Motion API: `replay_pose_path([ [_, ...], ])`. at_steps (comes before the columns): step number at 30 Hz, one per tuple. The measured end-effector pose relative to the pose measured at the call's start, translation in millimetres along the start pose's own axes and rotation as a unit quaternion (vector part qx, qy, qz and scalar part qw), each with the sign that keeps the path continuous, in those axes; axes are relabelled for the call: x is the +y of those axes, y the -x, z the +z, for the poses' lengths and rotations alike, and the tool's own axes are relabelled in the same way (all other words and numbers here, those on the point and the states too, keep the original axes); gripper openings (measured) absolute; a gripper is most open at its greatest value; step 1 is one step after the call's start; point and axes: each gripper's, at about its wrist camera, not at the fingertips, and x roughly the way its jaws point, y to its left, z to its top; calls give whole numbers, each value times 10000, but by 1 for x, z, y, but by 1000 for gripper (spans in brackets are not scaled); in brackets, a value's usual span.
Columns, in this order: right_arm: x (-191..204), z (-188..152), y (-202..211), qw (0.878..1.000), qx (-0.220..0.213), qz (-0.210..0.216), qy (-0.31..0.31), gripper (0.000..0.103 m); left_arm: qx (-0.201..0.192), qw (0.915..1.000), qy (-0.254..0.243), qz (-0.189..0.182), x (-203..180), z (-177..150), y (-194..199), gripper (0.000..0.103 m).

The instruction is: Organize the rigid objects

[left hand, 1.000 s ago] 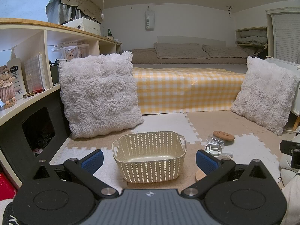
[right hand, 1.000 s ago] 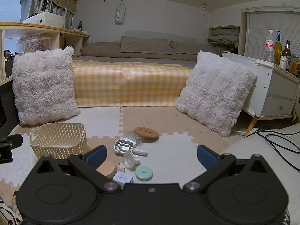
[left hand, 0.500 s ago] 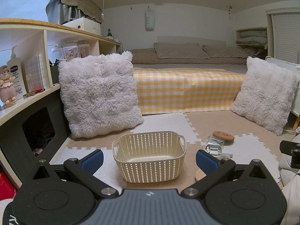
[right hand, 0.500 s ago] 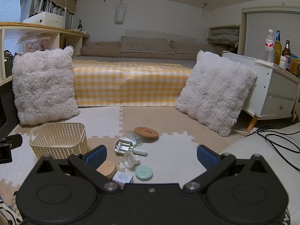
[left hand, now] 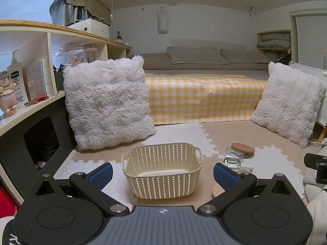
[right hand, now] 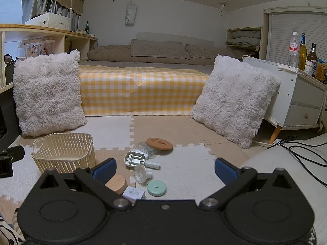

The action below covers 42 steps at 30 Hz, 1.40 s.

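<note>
left wrist view: the left tool (left hand: 163, 172) sits low over the floor mats with its two blue pads spread wide and nothing between them. the cream basket (left hand: 161, 172) stands straight ahead of it, framed in the gap between the pads, upright and empty as far as its floor shows. that lines the tool up with the container rather than with any loose piece, which suggests its job is to steady or mind the basket while things are brought over. ahead and to the right of the tool lies the clutter: an oval wooden lid (left hand: 243, 147) and a small silver case (left hand: 232, 162) nearer the tool, the lid resting partly on a clear packet. a slice of a round wooden piece shows just behind the right pad.

right wrist view: the right tool (right hand: 165, 169) is also spread wide and carries nothing. the loose things lie right in front of it, between its pads: a round wooden block (right hand: 116, 183) just beside the left pad, a white adapter (right hand: 133, 194) closest in, a mint round tape (right hand: 156, 187), a clear funnel-shaped part (right hand: 142, 171) and the silver case farther ahead. the basket sits ahead and to the left, apart from the pile. nothing is sorted yet; the nearest pieces look like the natural first picks.
</note>
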Motion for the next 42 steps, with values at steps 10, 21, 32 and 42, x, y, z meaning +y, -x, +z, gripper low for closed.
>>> replay_pose_path([
  [10, 0, 0, 0, 10000, 5, 0, -1, 103, 6, 10000, 4, 3, 0, 0, 0, 103],
  [21, -1, 0, 0, 10000, 4, -7, -11, 103, 24, 10000, 9, -31, -3, -7, 3, 103],
  [32, -13, 13, -6, 9993, 5, 148, -340, 103, -168, 9998, 32, -112, 4, 14, -5, 103],
  [42, -21, 57, -40, 9985, -365, 242, -325, 103, -324, 9983, 405, 279, 27, 64, -44, 103],
])
